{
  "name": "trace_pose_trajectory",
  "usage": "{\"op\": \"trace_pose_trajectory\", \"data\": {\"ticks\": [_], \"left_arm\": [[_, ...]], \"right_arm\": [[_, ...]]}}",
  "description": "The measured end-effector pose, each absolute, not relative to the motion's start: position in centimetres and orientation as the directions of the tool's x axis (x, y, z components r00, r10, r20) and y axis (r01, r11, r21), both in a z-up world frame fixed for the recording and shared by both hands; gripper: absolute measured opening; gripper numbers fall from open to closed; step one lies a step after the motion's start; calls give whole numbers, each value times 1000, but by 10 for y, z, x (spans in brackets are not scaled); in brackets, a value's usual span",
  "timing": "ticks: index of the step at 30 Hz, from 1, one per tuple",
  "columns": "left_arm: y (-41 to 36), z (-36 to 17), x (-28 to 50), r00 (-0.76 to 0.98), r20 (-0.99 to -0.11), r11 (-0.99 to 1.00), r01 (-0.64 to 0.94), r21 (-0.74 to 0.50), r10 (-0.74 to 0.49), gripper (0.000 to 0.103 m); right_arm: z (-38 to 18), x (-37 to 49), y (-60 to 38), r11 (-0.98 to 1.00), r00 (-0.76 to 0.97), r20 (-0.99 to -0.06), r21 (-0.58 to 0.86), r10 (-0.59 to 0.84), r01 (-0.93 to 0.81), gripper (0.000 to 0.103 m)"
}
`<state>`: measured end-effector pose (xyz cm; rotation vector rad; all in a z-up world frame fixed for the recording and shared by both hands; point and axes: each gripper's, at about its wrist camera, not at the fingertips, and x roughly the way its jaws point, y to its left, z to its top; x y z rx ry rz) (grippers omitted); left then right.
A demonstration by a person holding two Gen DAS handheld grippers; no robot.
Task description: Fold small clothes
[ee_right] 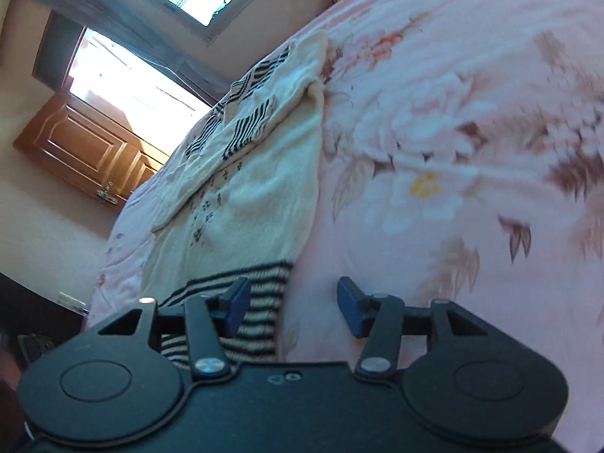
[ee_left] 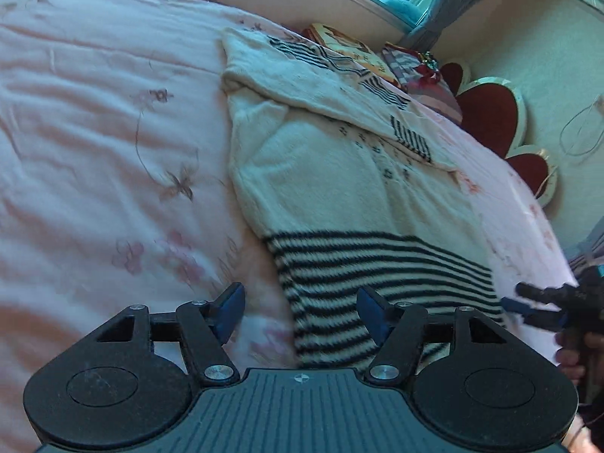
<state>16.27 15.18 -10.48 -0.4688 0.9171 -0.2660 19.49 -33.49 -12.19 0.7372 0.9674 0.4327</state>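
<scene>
Striped sweater hem [ee_left: 377, 264] behind left tool [ee_left: 300, 311]

The sweater's [ee_left: 339, 173] striped hem hides behind the hand-held gripper [ee_left: 300, 311].

Cream black-striped sweater [ee_left: 339, 188], sleeves folded in

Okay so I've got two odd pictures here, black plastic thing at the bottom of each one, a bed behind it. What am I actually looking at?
Each picture comes from a camera mounted on a hand-held gripper, looking forward along its two blue-tipped fingers. A person holds one in each hand.

The first is the left gripper, the second the right gripper. Both are open and hold nothing.

Ahead lies a cream sweater with black stripes, spread on a pink floral bedspread. Both grippers sit near its striped hem. At the right edge of the left picture you can see the right gripper from outside.
</scene>
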Motion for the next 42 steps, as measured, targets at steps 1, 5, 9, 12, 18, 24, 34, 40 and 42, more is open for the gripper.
{"op": "trace_pose_trajectory", "data": {"ticks": [1,5,9,12,18,24,34,40,42], "left_arm": [[152,-108,159,587,-677,841,14,-540,-444,65],[156,-122,157,598,-620,762,-23,-647,-509,65],[148,-124,162,586,-617,763,2,-647,-525,65],[142,-127,168,563,-658,786,-25,-618,-500,6],[150,-121,153,638,-597,764,-21,-645,-486,6],[183,-114,130,721,-562,762,-71,-644,-407,5],[155,-133,128,656,-614,779,-64,-624,-438,7],[146,-134,131,655,-623,791,-65,-609,-427,14],[144,-133,133,652,-635,804,-64,-591,-414,11]], "right_arm": [[-126,191,-331,663,488,-576,749,655,-6,49],[-133,188,-316,627,466,-549,779,694,-15,40],[-145,202,-302,597,418,-543,802,728,3,14],[-145,200,-298,602,416,-544,798,728,-11,9],[-126,193,-293,654,432,-566,752,703,-80,6],[-110,178,-316,629,513,-486,763,708,-145,5],[-132,183,-304,659,446,-556,744,701,-107,12],[-134,184,-304,651,447,-553,754,703,-91,15],[-136,186,-302,658,447,-564,749,694,-79,8]]}}
